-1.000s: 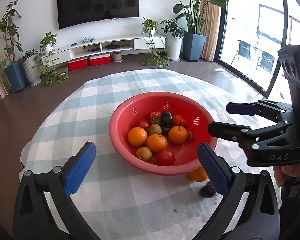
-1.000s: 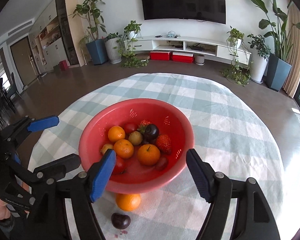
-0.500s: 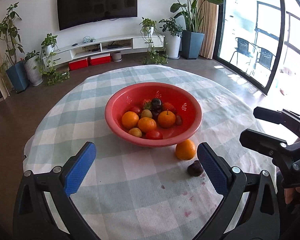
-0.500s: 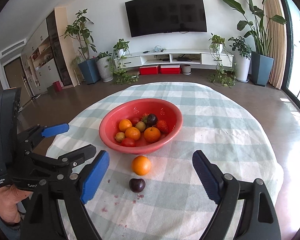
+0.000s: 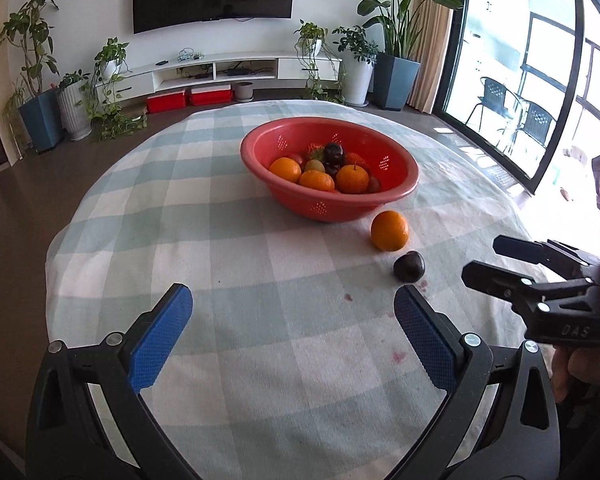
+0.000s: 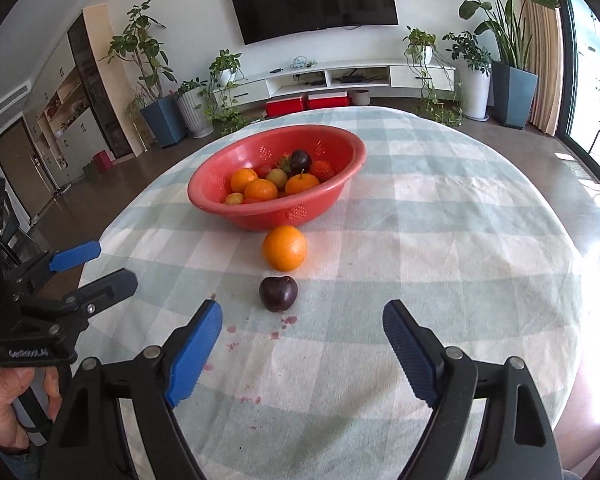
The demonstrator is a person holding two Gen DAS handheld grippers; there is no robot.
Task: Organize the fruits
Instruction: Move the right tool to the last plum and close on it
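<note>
A red perforated bowl (image 5: 324, 206) (image 6: 260, 216) holds several oranges, strawberries, a dark plum and small fruits. On the checked tablecloth just in front of it lie a loose orange (image 5: 389, 230) (image 6: 284, 248) and a dark plum (image 5: 408, 266) (image 6: 278, 293). My right gripper (image 6: 302, 312) hovers just short of the plum, its jaws wide apart and closing a little, with nothing between them. My left gripper (image 5: 292, 296) is open and empty over bare cloth, left of the plum.
Round table with a pale green checked cloth (image 6: 440, 248) marked by small red juice stains (image 6: 284, 322). Beyond the table's edge are dark floor, potted plants, a white TV shelf and a glass door on the right. A hand (image 6: 4, 396) holds the left gripper.
Both grippers have drawn back from the bowl and sunk toward the table. The bowl now sits farther off, and the loose orange and plum have come into full view.
</note>
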